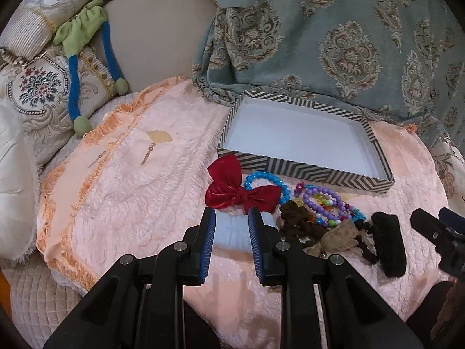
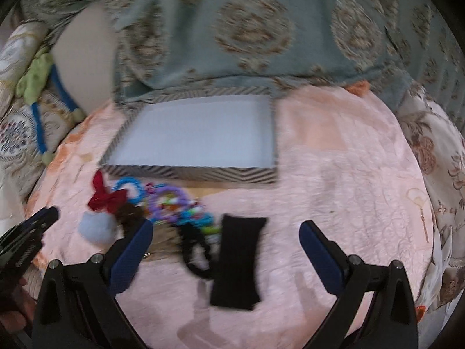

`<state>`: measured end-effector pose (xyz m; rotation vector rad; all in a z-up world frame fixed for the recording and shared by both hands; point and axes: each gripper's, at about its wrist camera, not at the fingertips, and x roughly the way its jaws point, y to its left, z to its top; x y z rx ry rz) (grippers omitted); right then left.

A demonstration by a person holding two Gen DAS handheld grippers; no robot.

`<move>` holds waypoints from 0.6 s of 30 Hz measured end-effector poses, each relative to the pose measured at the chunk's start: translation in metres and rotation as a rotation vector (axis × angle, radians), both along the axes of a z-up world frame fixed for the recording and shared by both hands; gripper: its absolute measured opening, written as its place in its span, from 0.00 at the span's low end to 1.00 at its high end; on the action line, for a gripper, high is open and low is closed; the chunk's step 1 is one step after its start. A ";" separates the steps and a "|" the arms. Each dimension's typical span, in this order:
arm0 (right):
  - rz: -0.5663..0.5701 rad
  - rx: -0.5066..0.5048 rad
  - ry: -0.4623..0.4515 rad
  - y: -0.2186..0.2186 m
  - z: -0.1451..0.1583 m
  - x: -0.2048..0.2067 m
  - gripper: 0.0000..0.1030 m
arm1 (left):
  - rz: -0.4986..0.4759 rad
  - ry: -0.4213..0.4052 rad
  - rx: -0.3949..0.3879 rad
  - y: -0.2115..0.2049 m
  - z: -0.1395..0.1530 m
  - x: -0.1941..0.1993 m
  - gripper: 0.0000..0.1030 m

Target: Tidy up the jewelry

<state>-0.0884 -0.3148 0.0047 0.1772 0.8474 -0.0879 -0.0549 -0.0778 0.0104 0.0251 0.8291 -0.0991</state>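
A striped box (image 1: 302, 171) with a white inside lies open on the pink cloth; it also shows in the right wrist view (image 2: 189, 173). In front of it lie a red bow (image 1: 241, 193), a blue bead bracelet (image 1: 261, 177), purple bead bracelets (image 1: 328, 203), brown scrunchies (image 1: 296, 221) and a black hair band (image 1: 389, 244). My left gripper (image 1: 232, 215) is partly open, with a pale blue pom-pom (image 1: 231, 232) between its fingers. My right gripper (image 2: 226, 226) is wide open over the black hair band (image 2: 238, 261), which lies between its fingers.
Pink cloth (image 1: 130, 192) covers the seat. Patterned cushions (image 1: 43, 87) and a green and blue soft toy (image 1: 81, 29) lie at the left. A teal patterned blanket (image 1: 334, 29) hangs behind the box. The right gripper's tip (image 1: 436, 229) shows in the left view.
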 end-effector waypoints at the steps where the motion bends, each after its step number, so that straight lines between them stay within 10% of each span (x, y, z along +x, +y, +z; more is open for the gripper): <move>1: 0.003 -0.011 -0.013 0.006 0.002 -0.003 0.99 | -0.001 0.000 0.001 0.000 0.000 -0.002 0.06; 18: 0.014 -0.034 -0.050 0.040 0.009 -0.028 0.99 | 0.015 -0.028 -0.003 0.000 0.010 -0.022 0.06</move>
